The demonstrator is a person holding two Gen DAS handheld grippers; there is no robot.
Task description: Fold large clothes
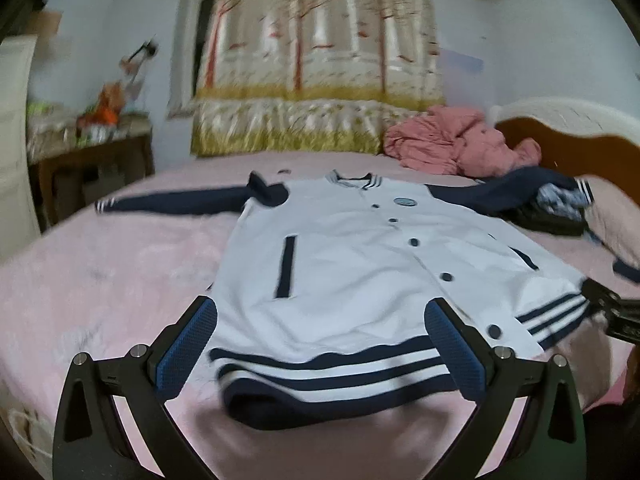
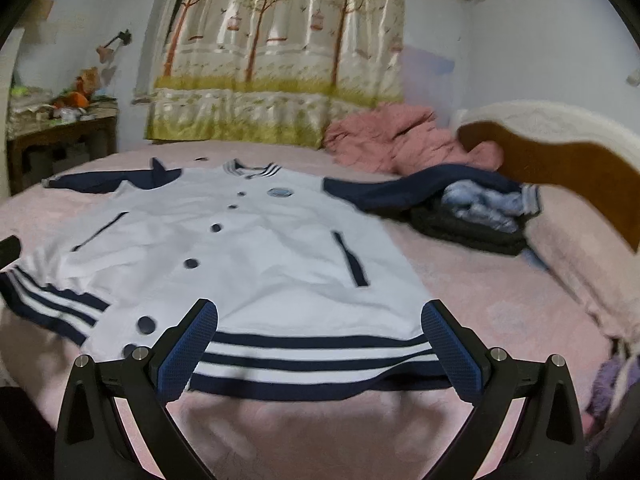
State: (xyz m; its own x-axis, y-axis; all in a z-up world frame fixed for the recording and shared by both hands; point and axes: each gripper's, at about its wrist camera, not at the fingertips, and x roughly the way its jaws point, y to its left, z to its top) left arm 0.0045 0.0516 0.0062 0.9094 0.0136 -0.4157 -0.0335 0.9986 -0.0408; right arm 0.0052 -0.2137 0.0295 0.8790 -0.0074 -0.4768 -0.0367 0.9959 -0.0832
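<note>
Jacket (image 1: 360, 264) flat on bed (image 1: 100, 272), buttoned, white, navy sleeves; striped hem just ahead of both gaping, empty tools (image 1: 324, 344) (image 2: 320, 344).

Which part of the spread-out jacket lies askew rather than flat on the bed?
The jacket's navy right-hand sleeve is draped over a pile of dark clothes instead of lying flat; the other sleeve stretches straight along the bed.

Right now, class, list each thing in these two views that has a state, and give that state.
Jacket: spread flat, face up, buttoned, sleeves out sideways.
Left gripper: jaws open, empty, at the striped hem.
Right gripper: jaws open, empty, at the hem.
Pink bedding: crumpled by the headboard.
Curtain: drawn shut.
</note>
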